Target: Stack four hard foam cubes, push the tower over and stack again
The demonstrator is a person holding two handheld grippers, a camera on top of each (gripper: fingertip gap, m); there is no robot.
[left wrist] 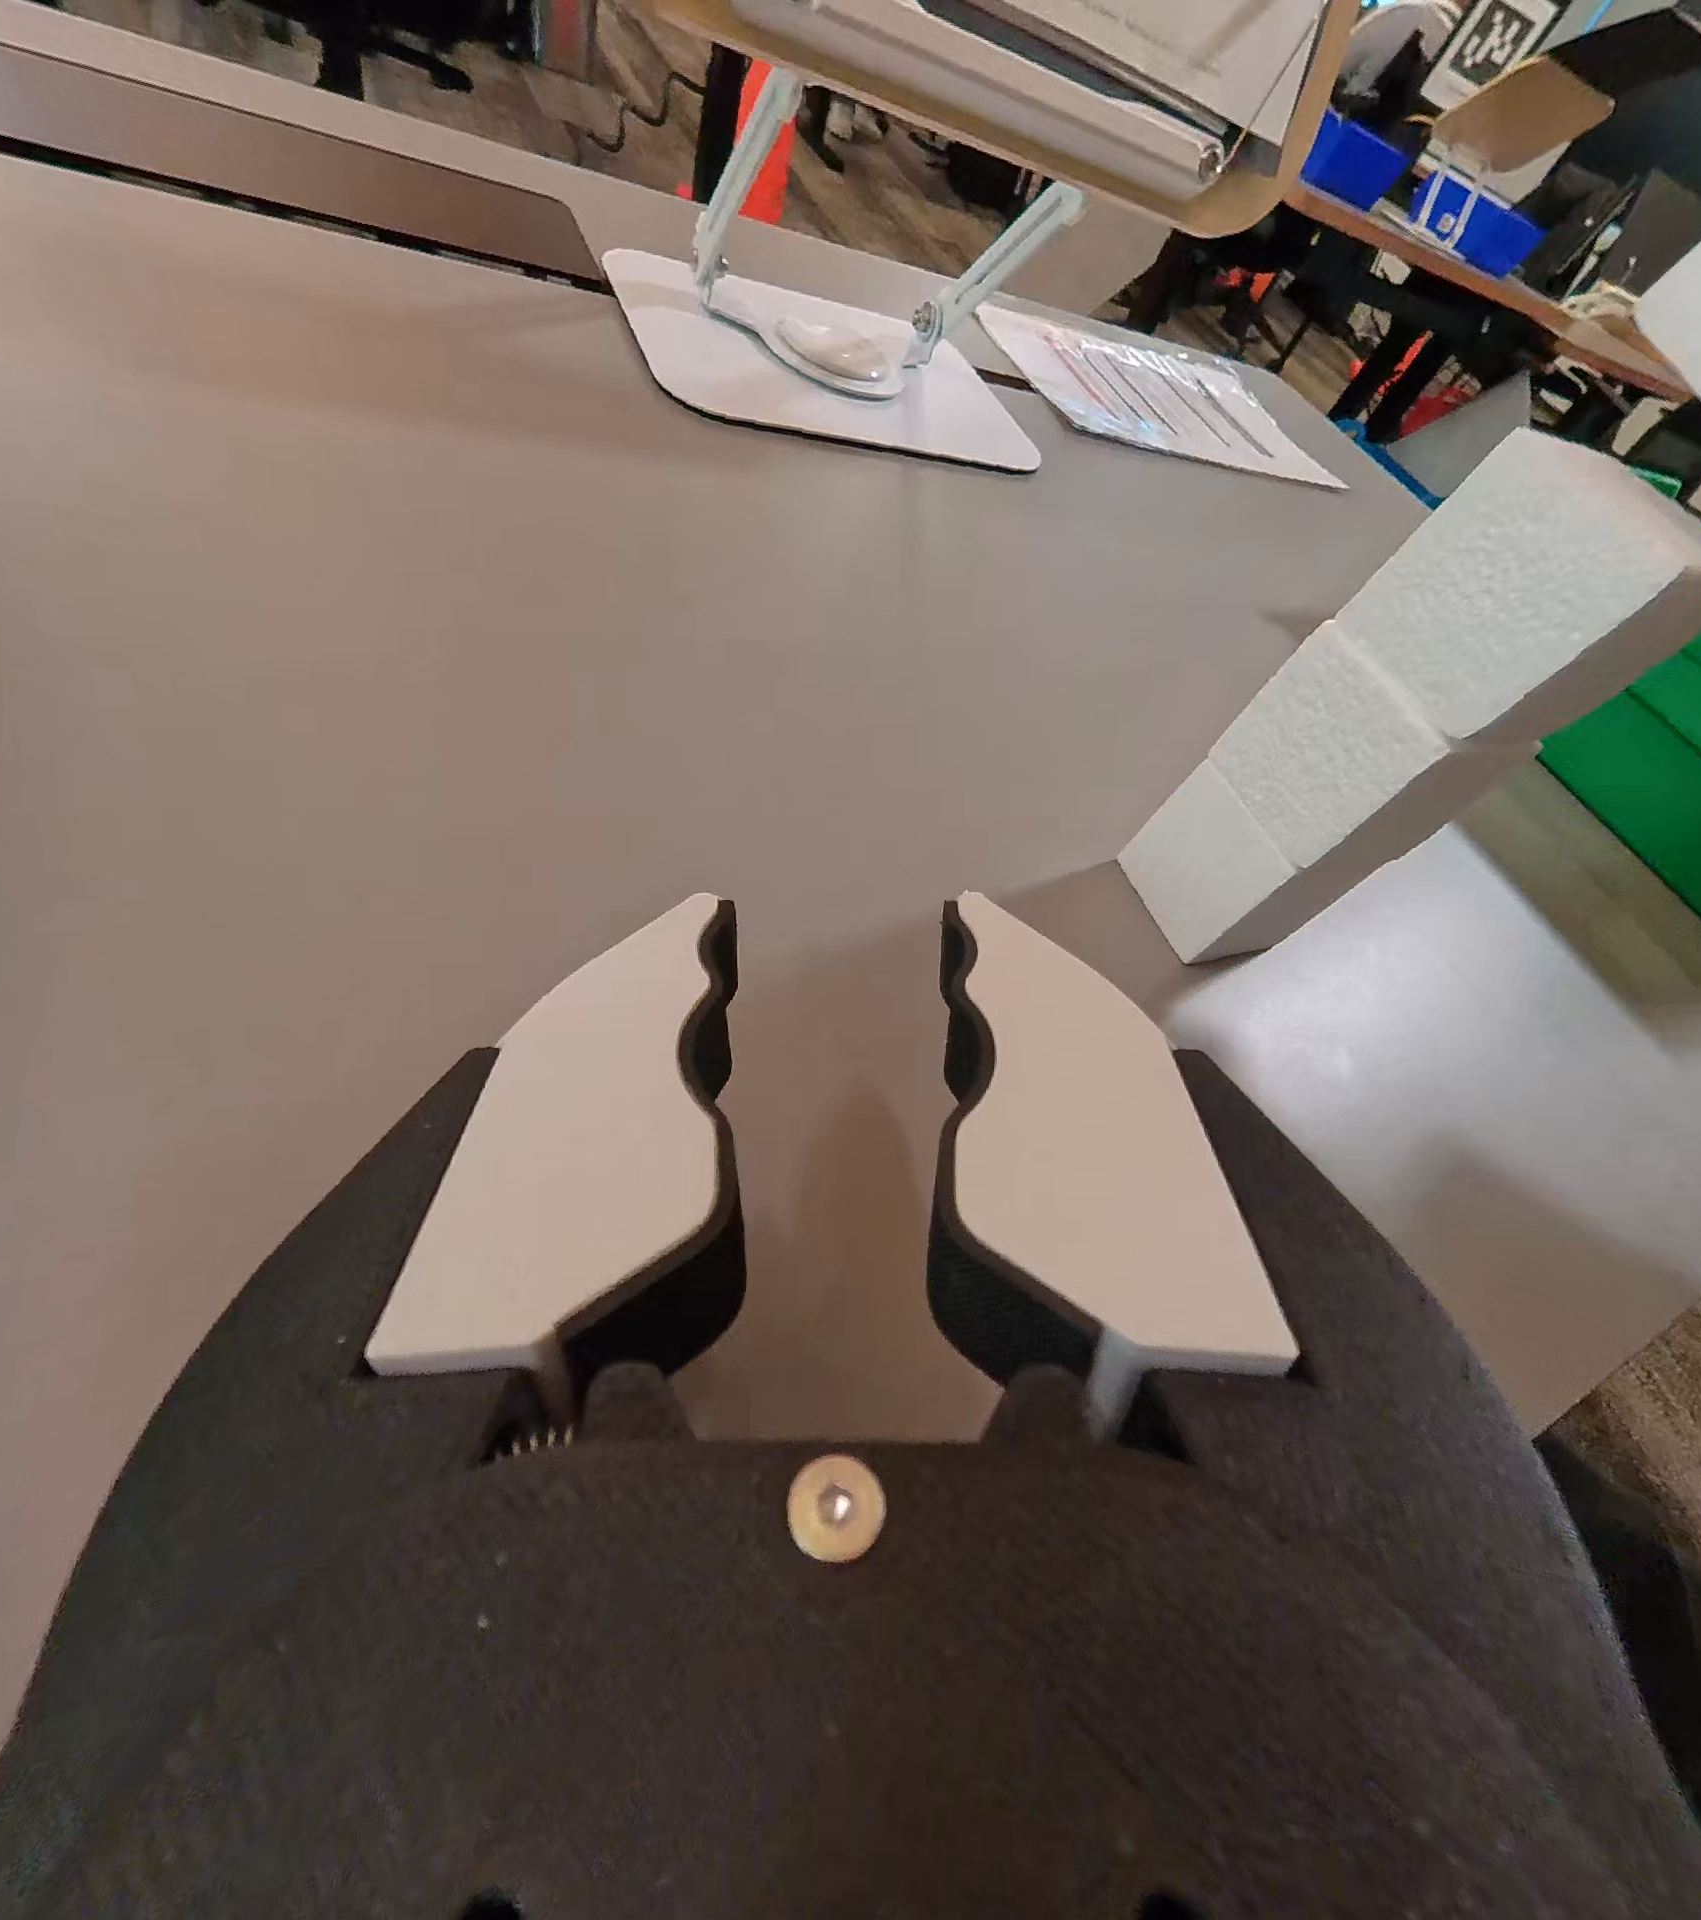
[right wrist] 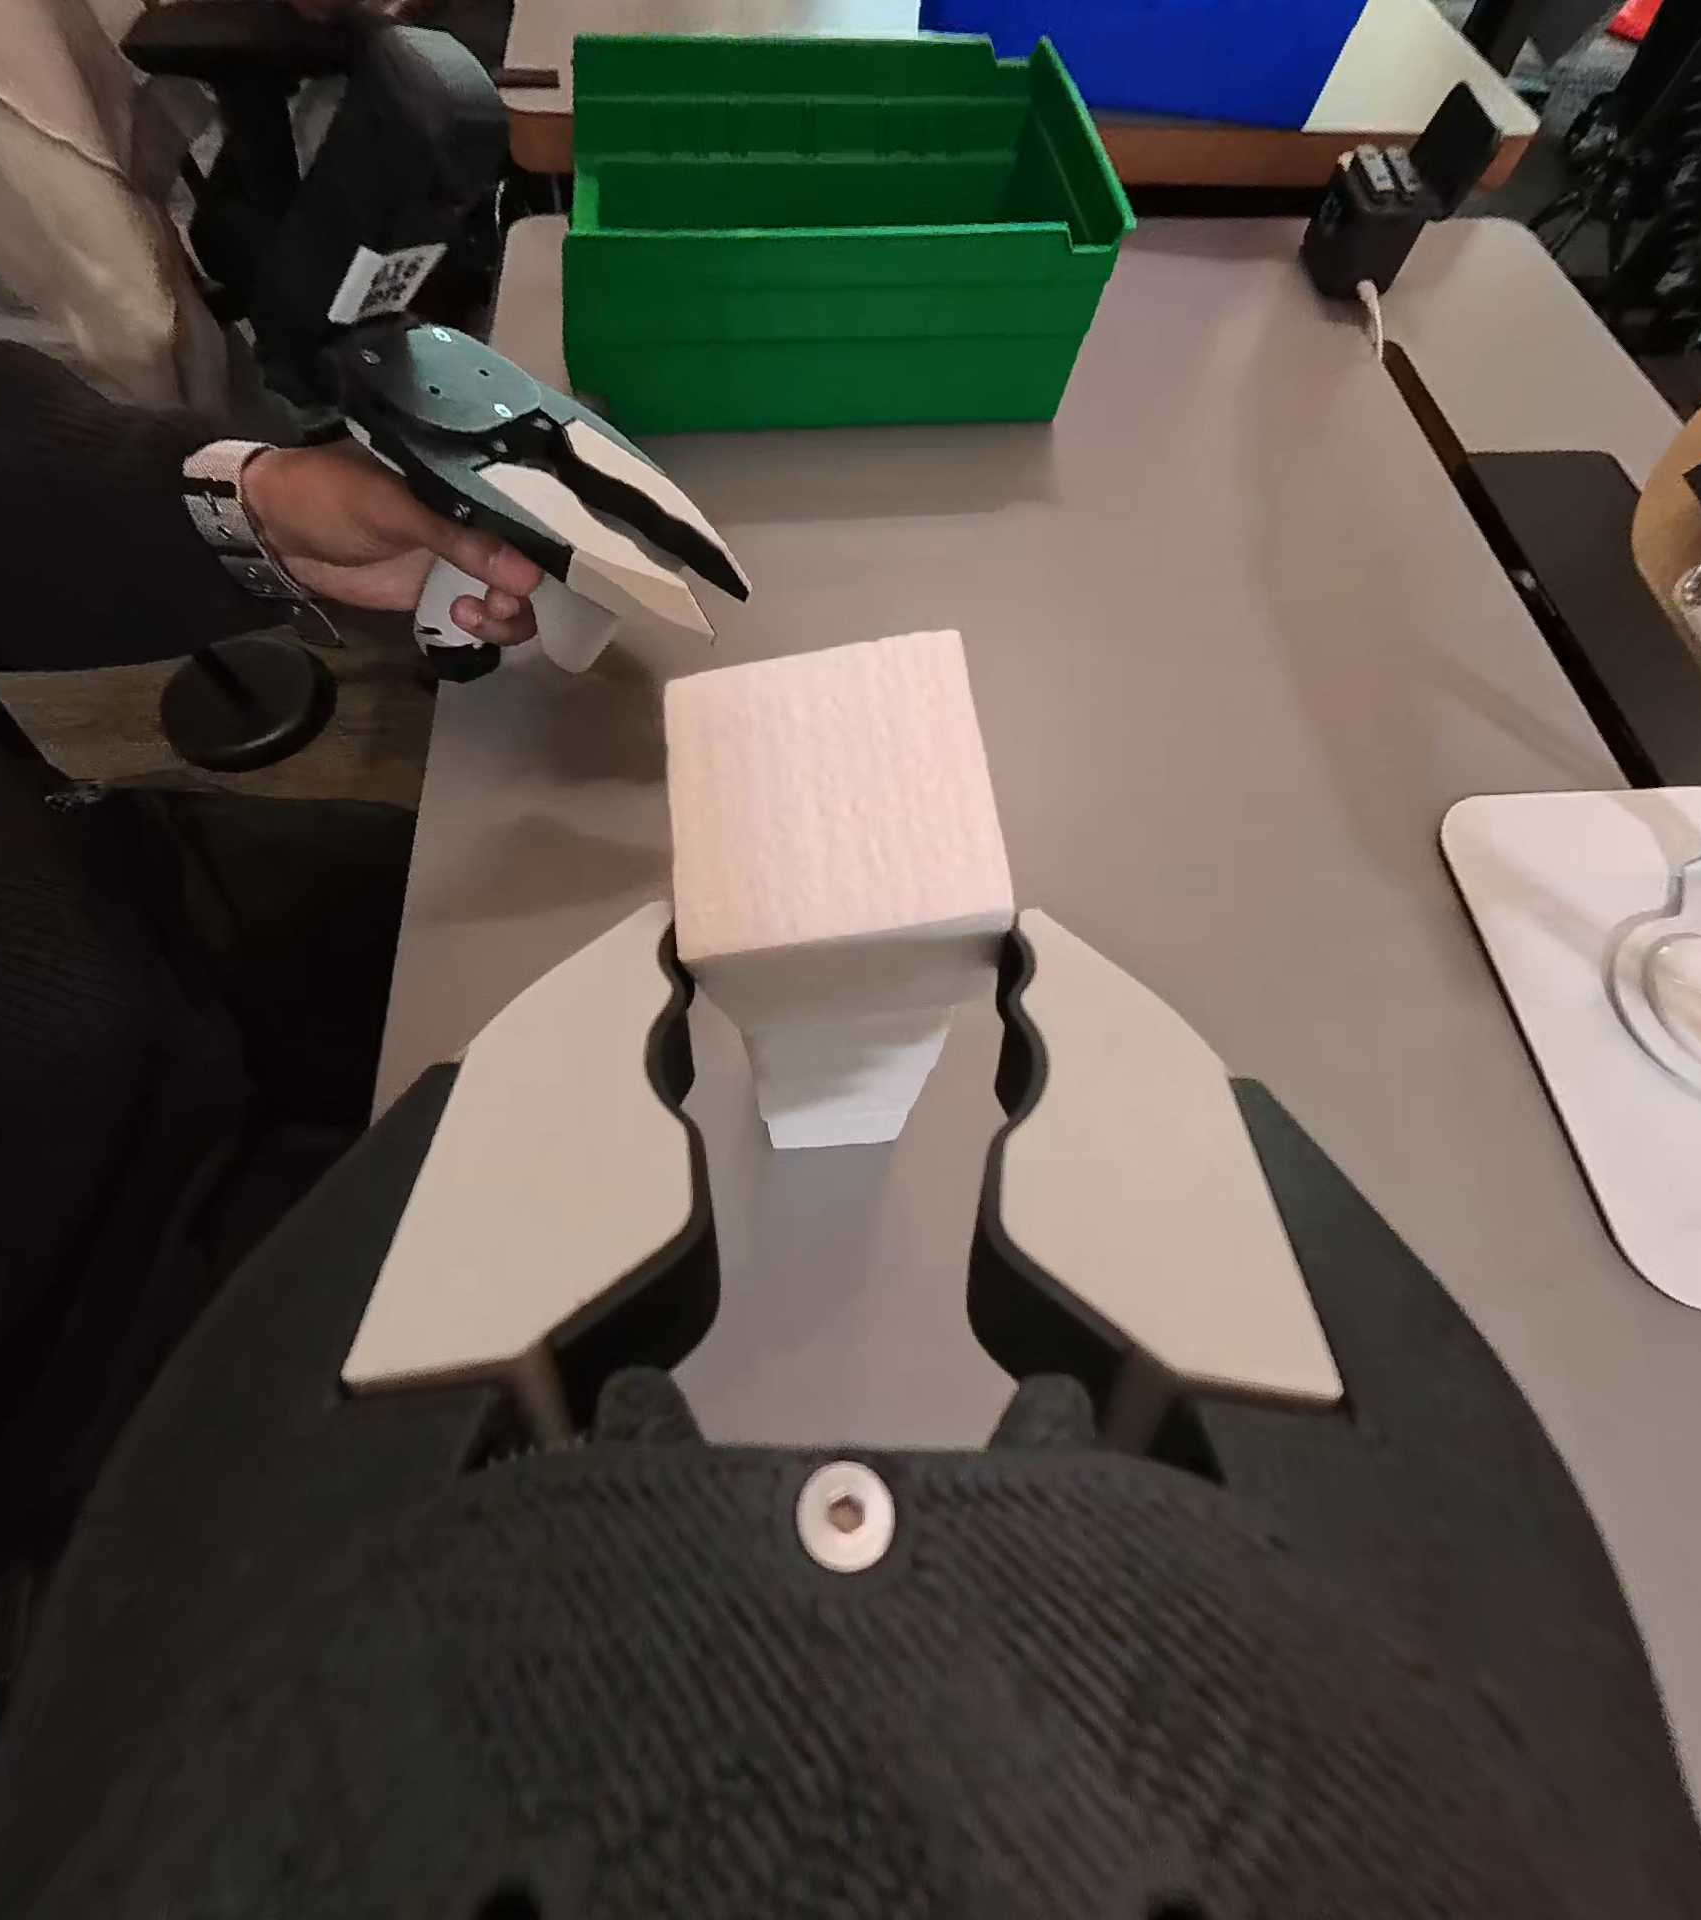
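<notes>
A stack of three white foam blocks (left wrist: pixel 1365 727) stands near the table's edge. In the right wrist view I look down on the top block (right wrist: pixel 835 790), with the lower ones showing beneath it. My right gripper (right wrist: pixel 843 940) is shut on the top foam block, its fingertips pressing on the two sides. My left gripper (left wrist: pixel 839 920) is open and empty over bare grey table (left wrist: pixel 410 727), to the left of the stack. It also shows in the right wrist view (right wrist: pixel 721 613), held in a hand just beyond the stack's far left corner.
A green plastic bin (right wrist: pixel 825 312) stands open on the table beyond the stack. A stand with a white base plate (right wrist: pixel 1573 1039) is at the right, with a laminated sheet (left wrist: pixel 1158 395) beside it. A black device (right wrist: pixel 1365 229) sits at the far right. My right fingertips sit around 25 cm from my left ones.
</notes>
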